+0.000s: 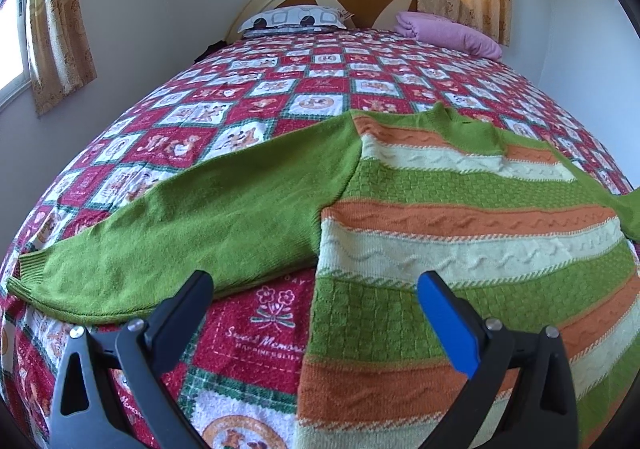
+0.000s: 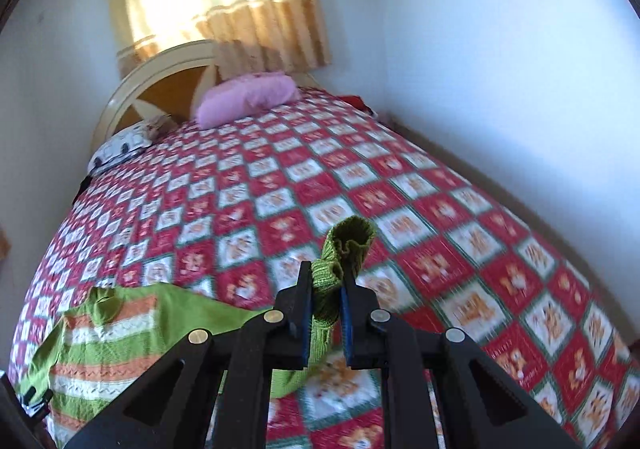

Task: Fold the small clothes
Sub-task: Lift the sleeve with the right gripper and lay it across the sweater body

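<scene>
Sweater cuff [image 2: 352, 249] in right tongs [image 2: 326, 285]

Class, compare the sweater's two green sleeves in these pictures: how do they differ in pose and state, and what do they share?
The left sleeve lies flat and stretched out on the bedspread; the right sleeve is lifted off it.

The left sleeve is untouched, since the left tool hangs open short of it; the right sleeve is pinched near its cuff in the right tool.

Both are plain green knit with ribbed cuffs.
</scene>
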`<state>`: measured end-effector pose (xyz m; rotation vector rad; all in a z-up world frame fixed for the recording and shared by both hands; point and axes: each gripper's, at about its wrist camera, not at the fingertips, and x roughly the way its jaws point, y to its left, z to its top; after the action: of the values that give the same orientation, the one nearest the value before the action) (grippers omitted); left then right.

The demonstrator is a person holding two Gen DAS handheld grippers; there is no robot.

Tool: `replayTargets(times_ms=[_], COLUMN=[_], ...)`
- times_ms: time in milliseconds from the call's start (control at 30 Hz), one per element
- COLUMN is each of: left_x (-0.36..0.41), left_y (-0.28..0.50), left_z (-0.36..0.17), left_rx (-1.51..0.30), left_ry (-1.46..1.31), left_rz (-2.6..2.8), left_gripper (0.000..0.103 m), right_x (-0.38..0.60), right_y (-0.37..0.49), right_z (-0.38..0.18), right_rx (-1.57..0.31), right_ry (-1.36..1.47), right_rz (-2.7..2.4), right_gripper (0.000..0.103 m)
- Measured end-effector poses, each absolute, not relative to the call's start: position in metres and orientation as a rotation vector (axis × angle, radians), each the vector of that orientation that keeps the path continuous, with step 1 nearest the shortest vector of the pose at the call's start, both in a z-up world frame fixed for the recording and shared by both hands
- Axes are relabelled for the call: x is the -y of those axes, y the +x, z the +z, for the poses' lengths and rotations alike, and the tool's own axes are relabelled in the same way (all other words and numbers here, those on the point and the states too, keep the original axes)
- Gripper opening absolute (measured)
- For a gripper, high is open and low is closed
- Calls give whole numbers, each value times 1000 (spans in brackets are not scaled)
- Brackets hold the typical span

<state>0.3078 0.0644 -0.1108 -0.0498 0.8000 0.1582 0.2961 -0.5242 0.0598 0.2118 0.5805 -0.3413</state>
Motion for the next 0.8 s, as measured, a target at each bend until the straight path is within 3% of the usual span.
replayTargets(times_ms=[467,800], left_x=[-77,-83], left_y=[299,297], left_z=[-116,-120], left_rx=[-791,-786], left_ry=[-121,-157], left_rz=[131,112], left_gripper=[103,103], right_x=[374,261], right_y=[337,359], right_z=[117,123], right_rx=[-540,-531], right_ry=[-62,-189], right_rz=[-147,19], right_gripper=[11,11])
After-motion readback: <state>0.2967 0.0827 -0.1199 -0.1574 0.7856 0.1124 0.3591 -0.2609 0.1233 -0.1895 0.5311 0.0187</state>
